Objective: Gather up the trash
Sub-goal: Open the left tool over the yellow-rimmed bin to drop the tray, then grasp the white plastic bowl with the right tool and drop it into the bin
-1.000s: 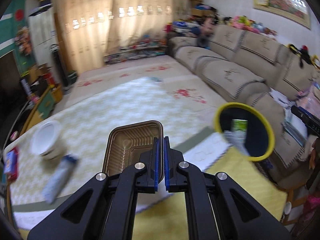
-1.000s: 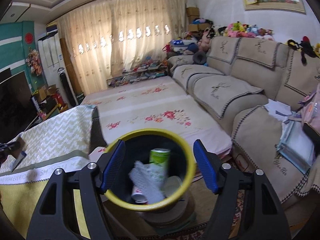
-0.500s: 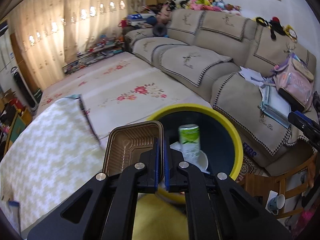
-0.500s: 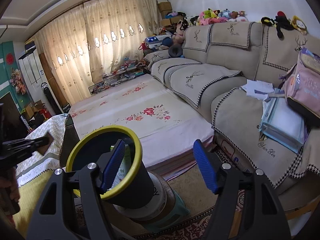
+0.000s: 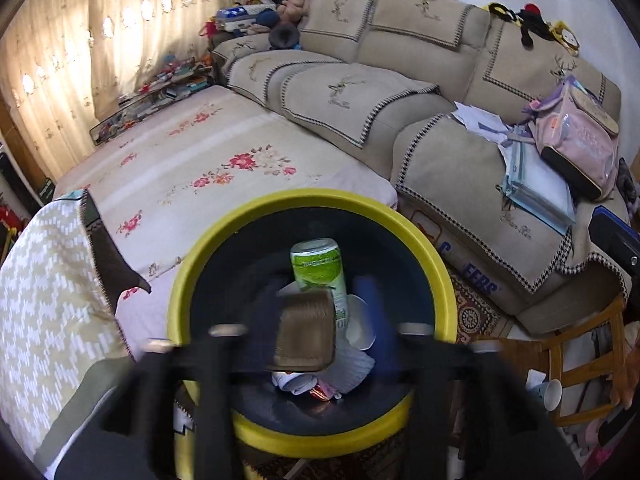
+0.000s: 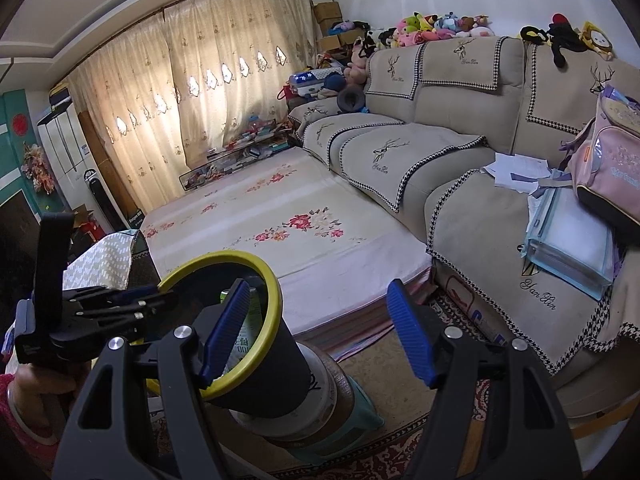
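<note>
A black trash bin with a yellow rim [image 5: 438, 268] stands just below my left gripper [image 5: 316, 320]. Its jaws are opening and show blurred, spread apart. The brown plastic tray [image 5: 306, 336] hangs loose between them over the bin's mouth, with neither pad pressing on it. Inside the bin lie a green can [image 5: 320, 268], a white cup and crumpled paper. In the right wrist view the bin [image 6: 274, 304] sits at lower left, with the left gripper [image 6: 120, 304] over its rim. My right gripper [image 6: 316, 328] stands open and holds nothing, to the right of the bin.
The bin rests on a stack of tubs and a teal stool [image 6: 360, 420]. A beige sofa [image 5: 460, 152] carries a pink backpack [image 5: 576, 148] and folders. A floral mattress [image 5: 192, 168] lies behind. A wooden chair [image 5: 580, 364] and a cup [image 5: 550, 394] stand at the right.
My left gripper swung from the table to above the bin, still shut on the tray, then its jaws parted and let the tray go. My right gripper shifted right, off the bin.
</note>
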### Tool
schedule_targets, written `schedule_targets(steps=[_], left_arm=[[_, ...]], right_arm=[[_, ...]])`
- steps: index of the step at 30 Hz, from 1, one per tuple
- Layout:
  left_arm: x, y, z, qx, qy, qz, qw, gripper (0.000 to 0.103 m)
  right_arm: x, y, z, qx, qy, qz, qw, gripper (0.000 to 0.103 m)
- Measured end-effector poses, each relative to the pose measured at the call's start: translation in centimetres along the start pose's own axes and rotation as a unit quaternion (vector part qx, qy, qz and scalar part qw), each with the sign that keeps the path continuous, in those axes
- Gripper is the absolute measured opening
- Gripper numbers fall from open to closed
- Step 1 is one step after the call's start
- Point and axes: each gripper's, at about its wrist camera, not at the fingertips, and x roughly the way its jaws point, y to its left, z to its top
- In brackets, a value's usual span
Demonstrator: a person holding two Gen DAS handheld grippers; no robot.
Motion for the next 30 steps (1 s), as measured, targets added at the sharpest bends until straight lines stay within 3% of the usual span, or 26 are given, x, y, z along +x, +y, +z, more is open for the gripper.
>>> schedule_targets(steps=[6, 8, 14, 18, 21, 22, 27, 30], left_arm=[[-4.9, 3.0, -2.1, -0.028, -0.031, -0.005, 0.9991, 0.063], [-8.0, 5.2, -3.4, -0.052, -0.055, -0.002, 0.9972, 0.071], [-17.3, 14.0, -9.9, -0.131, -0.121, 0.067, 0.9816, 0.088], [-21.9, 20.2, -15.9, -0.182, -0.144, 0.15, 0.9612, 0.092], [-24.8, 25.1, -21.0, -0.228, -0.15, 0.224, 0.9356, 0.092], [-25.8, 26.9, -23.0, -0.248, -0.155, 0.251, 0.9227, 0.092], [-29.2, 33.5, -30.8, -0.331, -0.154, 0.326, 0.8717, 0.094], [-30.1, 35.9, -33.6, -0.368, -0.153, 0.34, 0.8518, 0.094]], right_arm=[[0.3, 1.3, -0.1, -0.01, 0.005, 0.011, 1.0, 0.068], [0.6, 2.4, -0.2, -0.018, 0.011, 0.018, 1.0, 0.068], [1.4, 8.2, 0.2, -0.075, 0.024, 0.061, 0.995, 0.069], [1.8, 14.9, 0.5, -0.132, 0.031, 0.116, 0.984, 0.07], [2.1, 20.6, 0.1, -0.173, 0.038, 0.151, 0.972, 0.07], [2.2, 22.6, 0.0, -0.187, 0.041, 0.165, 0.968, 0.07], [2.2, 33.8, -1.9, -0.258, 0.066, 0.252, 0.931, 0.07], [1.9, 40.0, -3.6, -0.292, 0.082, 0.297, 0.905, 0.07]])
